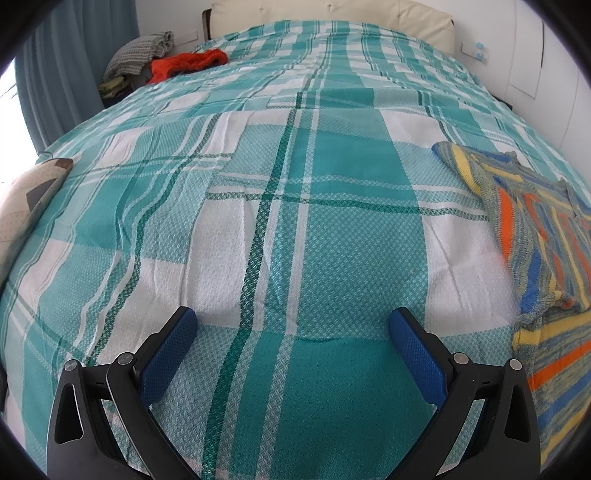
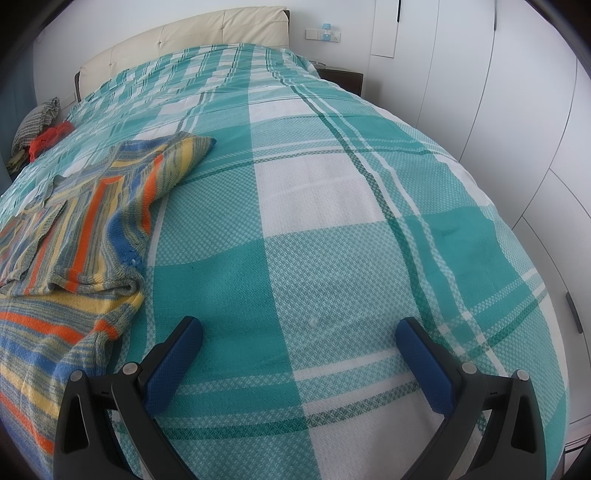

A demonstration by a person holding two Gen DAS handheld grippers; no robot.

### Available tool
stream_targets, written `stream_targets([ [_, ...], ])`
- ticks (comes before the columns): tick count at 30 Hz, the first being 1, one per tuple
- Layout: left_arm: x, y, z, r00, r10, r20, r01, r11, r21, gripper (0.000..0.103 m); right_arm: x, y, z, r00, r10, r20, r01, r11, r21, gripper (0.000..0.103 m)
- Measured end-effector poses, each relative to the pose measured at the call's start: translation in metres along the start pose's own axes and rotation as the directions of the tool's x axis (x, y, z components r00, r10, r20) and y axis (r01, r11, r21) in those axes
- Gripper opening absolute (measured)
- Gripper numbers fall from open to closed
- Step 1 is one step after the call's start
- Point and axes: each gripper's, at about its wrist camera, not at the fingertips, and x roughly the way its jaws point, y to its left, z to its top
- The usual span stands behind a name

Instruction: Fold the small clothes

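A small striped sweater (image 2: 85, 229) lay on the bed (image 2: 332, 221), on top of the teal and white checked bedspread (image 1: 295, 229). It had stripes of blue, yellow, orange and grey. In the right wrist view it sat at the left side, and in the left wrist view it sat at the right edge (image 1: 546, 236) — so it was between the two claws. Its long way ran from the near end of the bed up toward the cream headboard (image 2: 192, 33). One sleeve (image 2: 184, 155) stuck out toward the headboard and a bit to the right, with its cuff lying flat on the bedspread. The stripes on the upper part ran along that same way, while the stripes on the part closest to the cameras ran across. The sweater looked bunched and partly folded over on itself in the middle. The left claw (image 1: 293, 332) was spread wide, with nothing between its blue pads (image 1: 168, 354), and it was over bare bedspread just left of the sweater. The right claw (image 2: 299, 339) was spread wide too and held nothing, just right of the sweater. Far off by the headboard lay some red clothes (image 1: 188, 62) next to a grey checked pile (image 1: 142, 50).
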Motion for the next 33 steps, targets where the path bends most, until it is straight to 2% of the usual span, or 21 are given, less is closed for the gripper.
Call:
stream_targets([
  [3, 0.0, -0.003, 0.004, 0.999, 0.015, -0.032, -0.015, 1.0, 0.002, 0.103, 0.0, 0.0, 0.0, 1.0, 0.0, 0.001, 0.0, 1.0, 0.0, 0.103],
  [6, -0.014, -0.002, 0.003, 0.994, -0.002, -0.109, 0.0, 1.0, -0.019, 0.103, 0.0, 0.0, 0.0, 1.0, 0.003, 0.0, -0.003, 1.0, 0.002, 0.103],
  [11, -0.078, -0.018, -0.03, 0.996, -0.002, -0.087, 0.004, 1.0, 0.015, 0.102, 0.002, 0.001, 0.0, 1.0, -0.008, -0.013, 0.008, 1.0, -0.009, 0.103],
  [15, -0.138, -0.037, -0.043, 1.0, 0.013, -0.017, -0.012, 1.0, 0.022, 0.102, -0.006, -0.009, 0.006, 0.993, 0.079, -0.086, -0.085, 0.995, -0.057, 0.103],
  [18, -0.17, -0.05, -0.05, 1.0, 0.016, 0.027, -0.016, 0.999, 0.03, 0.102, -0.043, -0.018, -0.004, 0.987, 0.145, -0.074, -0.147, 0.989, -0.029, 0.103],
  [21, -0.187, -0.061, -0.053, 0.999, 0.029, 0.042, -0.031, 0.998, 0.059, 0.102, -0.088, -0.022, -0.02, 0.974, 0.216, -0.067, -0.218, 0.976, -0.022, 0.103],
  [28, -0.209, -0.078, -0.06, 0.998, 0.02, 0.059, -0.027, 0.993, 0.113, 0.102, -0.158, -0.02, -0.051, 0.97, 0.237, -0.054, -0.241, 0.967, -0.08, 0.103],
  [31, -0.21, -0.078, -0.07, 0.999, -0.037, 0.015, 0.035, 0.993, 0.114, 0.102, -0.173, -0.013, -0.059, 0.969, 0.237, -0.067, -0.243, 0.964, -0.105, 0.103],
  [33, -0.202, -0.075, -0.089, 0.991, -0.109, -0.071, 0.116, 0.989, 0.094, 0.102, -0.179, -0.011, -0.066, 0.966, 0.238, -0.098, -0.248, 0.963, -0.108, 0.103],
])
